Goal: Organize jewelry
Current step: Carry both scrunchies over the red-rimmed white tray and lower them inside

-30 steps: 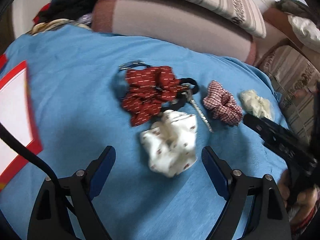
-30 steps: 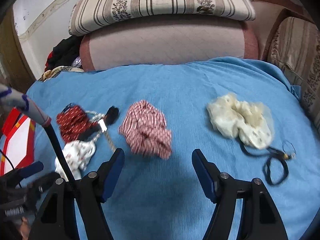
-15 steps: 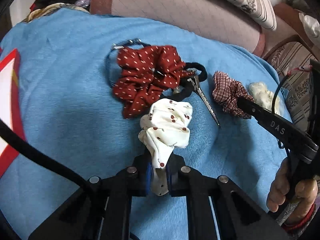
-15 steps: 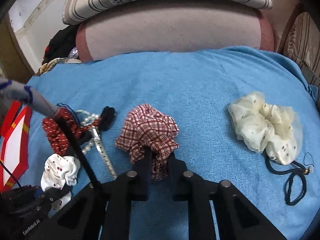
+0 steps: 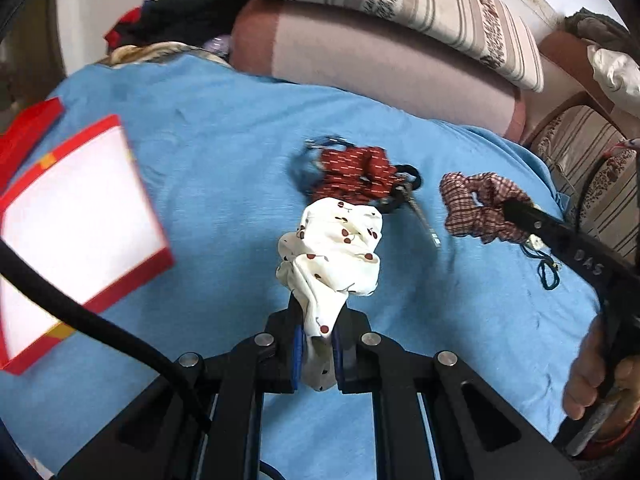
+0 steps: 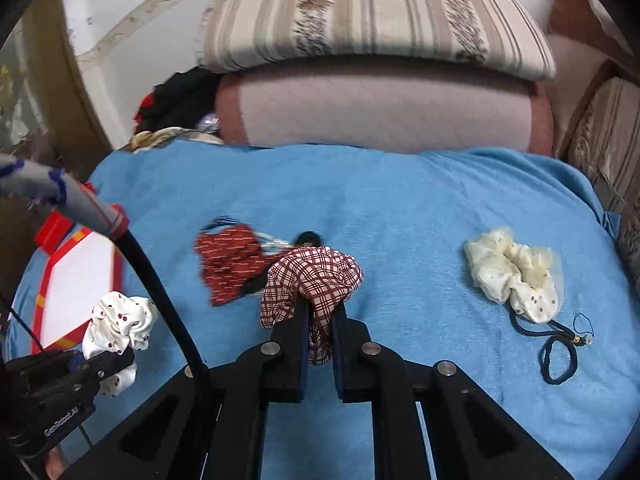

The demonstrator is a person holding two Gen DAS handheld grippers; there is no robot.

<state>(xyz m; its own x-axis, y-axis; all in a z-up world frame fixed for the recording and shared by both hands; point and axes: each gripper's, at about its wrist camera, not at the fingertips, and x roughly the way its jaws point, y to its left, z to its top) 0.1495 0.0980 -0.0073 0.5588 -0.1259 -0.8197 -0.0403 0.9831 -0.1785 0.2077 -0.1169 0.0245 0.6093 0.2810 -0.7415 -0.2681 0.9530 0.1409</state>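
Both scrunchies you had only just pinched half a second ago now hang clear of the blue blanket (image 6: 400, 208). Your left gripper (image 5: 316, 344) is clamped on the white cherry-print fabric scrunchie (image 5: 336, 252), and your right gripper (image 6: 320, 344) is clamped on the red-and-white checked fabric scrunchie (image 6: 312, 276). That likely means the carry comes next, probably toward the red-edged white box (image 5: 72, 216) at near left.

Counting near to far, you have four scrunchies: the two you hold, the cream dotted scrunchie (image 6: 516, 272) lying at right, and the dark red dotted scrunchie (image 6: 228, 256) lying farther off at left. One dark cord necklace (image 6: 560, 356) lies just by the cream one. One slim metal clip (image 5: 426, 224) and one black hair tie (image 5: 408, 172) lie against the red one; something pearl-like there is too blurred to count.
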